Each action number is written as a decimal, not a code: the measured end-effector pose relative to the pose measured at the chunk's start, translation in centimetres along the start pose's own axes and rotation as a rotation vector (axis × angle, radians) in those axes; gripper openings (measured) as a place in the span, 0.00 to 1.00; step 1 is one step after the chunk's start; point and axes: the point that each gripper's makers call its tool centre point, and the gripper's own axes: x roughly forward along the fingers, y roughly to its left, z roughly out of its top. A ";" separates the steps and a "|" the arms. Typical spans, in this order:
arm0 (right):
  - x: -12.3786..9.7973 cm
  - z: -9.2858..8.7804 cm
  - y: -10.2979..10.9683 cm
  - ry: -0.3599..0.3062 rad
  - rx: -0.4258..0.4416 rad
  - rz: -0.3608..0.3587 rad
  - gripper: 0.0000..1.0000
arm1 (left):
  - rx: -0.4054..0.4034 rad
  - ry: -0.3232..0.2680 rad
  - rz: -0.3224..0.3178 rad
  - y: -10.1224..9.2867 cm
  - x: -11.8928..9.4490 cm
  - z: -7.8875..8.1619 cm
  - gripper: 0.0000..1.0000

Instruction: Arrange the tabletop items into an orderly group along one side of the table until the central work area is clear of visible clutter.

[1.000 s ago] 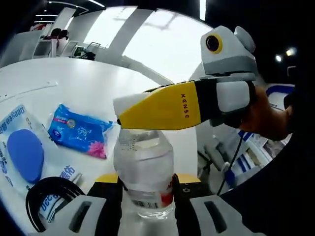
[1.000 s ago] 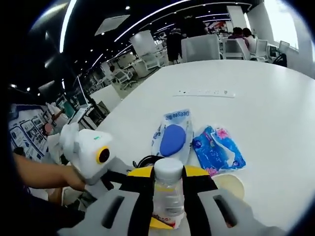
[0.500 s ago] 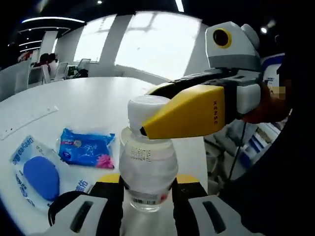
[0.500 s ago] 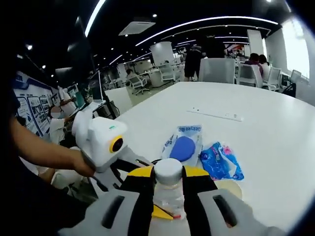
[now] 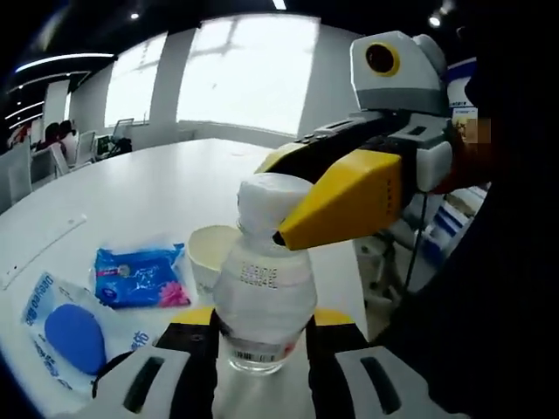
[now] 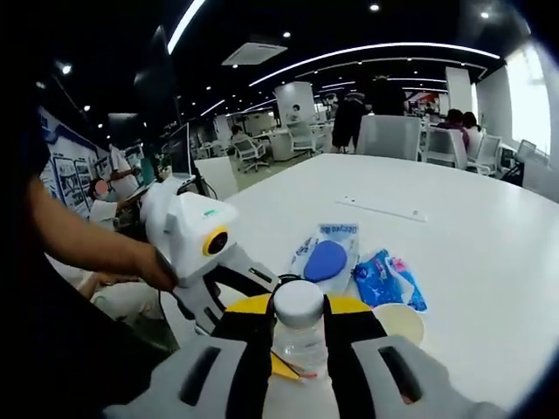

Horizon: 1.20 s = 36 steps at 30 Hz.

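Note:
A clear water bottle [image 5: 262, 297] with a white cap [image 5: 266, 196] stands upright between my left gripper's [image 5: 260, 336] jaws, which are shut on its lower body. My right gripper [image 5: 281, 223] reaches in from the right in the left gripper view, its yellow jaws closed on the cap. In the right gripper view the cap [image 6: 299, 301] sits clamped between my right gripper's [image 6: 299, 327] jaws. The bottle is held over the near edge of the white table [image 6: 472, 227].
Behind the bottle lie a blue wipes pack [image 5: 135, 275] [image 6: 389, 279], a packet with a blue sponge [image 5: 65, 336] [image 6: 325, 257] and a cream cup [image 5: 205, 257] [image 6: 397, 323]. A white power strip [image 6: 380, 209] lies farther back. People and chairs fill the room beyond.
Both views have swung while the bottle stays held by both grippers. The cap, hidden behind the yellow jaw a second ago, now shows. The cream cup has come into the left gripper view.

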 end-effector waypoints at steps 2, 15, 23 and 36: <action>-0.1 0.0 0.2 -0.006 -0.006 0.009 0.18 | 0.009 0.001 -0.006 -0.1 -0.1 -0.1 0.37; -0.5 0.5 0.6 -0.029 -0.120 0.083 0.28 | 0.067 -0.025 -0.025 -0.8 -0.5 0.8 0.40; -0.2 0.0 0.8 -0.030 -0.166 0.138 0.34 | 0.065 -0.074 -0.026 -0.4 -0.2 1.9 0.47; 0.6 -1.2 1.0 -0.040 -0.152 0.134 0.20 | 0.086 -0.023 -0.031 -0.4 1.0 0.1 0.46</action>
